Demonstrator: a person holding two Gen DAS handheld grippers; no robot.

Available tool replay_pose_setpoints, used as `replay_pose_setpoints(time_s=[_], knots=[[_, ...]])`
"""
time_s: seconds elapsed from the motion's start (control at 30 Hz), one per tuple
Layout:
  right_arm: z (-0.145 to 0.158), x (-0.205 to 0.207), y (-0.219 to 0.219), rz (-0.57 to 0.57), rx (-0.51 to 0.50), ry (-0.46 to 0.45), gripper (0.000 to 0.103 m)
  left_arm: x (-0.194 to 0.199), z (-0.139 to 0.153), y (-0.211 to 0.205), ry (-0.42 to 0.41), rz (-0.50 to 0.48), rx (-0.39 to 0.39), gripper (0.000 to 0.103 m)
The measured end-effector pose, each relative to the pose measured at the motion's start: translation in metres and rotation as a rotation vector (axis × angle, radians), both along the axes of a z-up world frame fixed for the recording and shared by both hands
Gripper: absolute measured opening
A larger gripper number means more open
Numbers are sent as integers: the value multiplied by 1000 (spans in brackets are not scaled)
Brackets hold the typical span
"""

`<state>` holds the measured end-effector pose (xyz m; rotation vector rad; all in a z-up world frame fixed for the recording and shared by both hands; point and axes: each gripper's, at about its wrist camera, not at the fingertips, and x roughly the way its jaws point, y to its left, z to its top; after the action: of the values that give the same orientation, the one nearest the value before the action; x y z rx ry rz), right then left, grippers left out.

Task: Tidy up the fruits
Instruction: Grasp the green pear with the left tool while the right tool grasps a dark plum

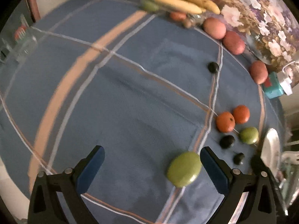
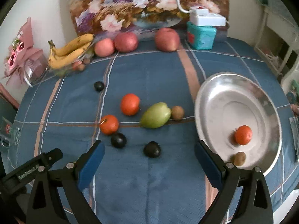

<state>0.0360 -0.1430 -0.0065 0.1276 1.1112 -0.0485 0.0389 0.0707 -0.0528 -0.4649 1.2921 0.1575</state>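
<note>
My left gripper (image 1: pixel 152 160) is open and empty; a green mango (image 1: pixel 184 169) lies on the blue cloth just inside its right finger. Beyond it lie two orange fruits (image 1: pixel 225 121), a smaller green fruit (image 1: pixel 249 135) and dark plums (image 1: pixel 226 141). My right gripper (image 2: pixel 149 155) is open and empty above the cloth, with a dark plum (image 2: pixel 152 149) between its fingertips. Ahead lie a green mango (image 2: pixel 156 117), two orange fruits (image 2: pixel 129 104), a kiwi (image 2: pixel 177 113) and another plum (image 2: pixel 118 140). The steel plate (image 2: pixel 214 97) at right holds an orange fruit (image 2: pixel 243 134) and a kiwi (image 2: pixel 238 158).
Three red apples (image 2: pixel 126 42) line the back edge before a floral picture (image 2: pixel 145 5). Bananas (image 2: pixel 70 53) rest on a glass bowl at back left. A teal box (image 2: pixel 200 35) with a white device stands at back right. A lone plum (image 2: pixel 98 86) lies mid-left.
</note>
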Motion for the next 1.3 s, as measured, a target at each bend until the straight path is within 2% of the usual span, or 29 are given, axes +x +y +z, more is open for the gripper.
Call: replay_pose_setpoints(time_s=[0.27, 0.4, 0.57, 0.63, 0.7, 0.77, 0.83, 0.87, 0.9, 1.03, 1.1, 1.17, 1.3], knots=[[-24, 2, -3, 10, 24, 60, 94, 0, -12, -23, 40, -83, 16, 99], [-30, 3, -6, -1, 17, 75, 94, 0, -10, -37, 26, -132, 34, 92], [-37, 5, -5, 0, 1, 91, 92, 2, -10, -53, 28, -173, 5, 82], [-39, 5, -4, 9, 13, 96, 85, -1, -10, -65, 27, -198, 6, 76], [-40, 6, -1, 23, 1, 95, 70, -3, -13, -72, 37, -215, -16, 64], [-41, 7, 3, 40, -6, 96, 65, -4, -17, -77, 55, -218, -50, 53], [-43, 8, 4, 54, 10, 105, 60, -6, -18, -80, 55, -220, -53, 48], [-44, 8, 4, 59, 18, 107, 51, -6, -17, -83, 48, -224, -59, 45], [-45, 9, 5, 61, 20, 110, 42, -7, -17, -82, 46, -225, -56, 45], [-46, 11, 0, 49, 44, 111, 35, -2, -16, -82, 40, -200, -87, 45], [-46, 9, -2, 39, 52, 113, 27, -4, -14, -76, 27, -174, -131, 45], [-42, 9, -6, 25, 77, 103, 22, -4, -10, -77, 6, -162, -138, 45], [-36, 8, -10, 20, 131, 92, 21, -7, -5, -80, -8, -146, -131, 45]])
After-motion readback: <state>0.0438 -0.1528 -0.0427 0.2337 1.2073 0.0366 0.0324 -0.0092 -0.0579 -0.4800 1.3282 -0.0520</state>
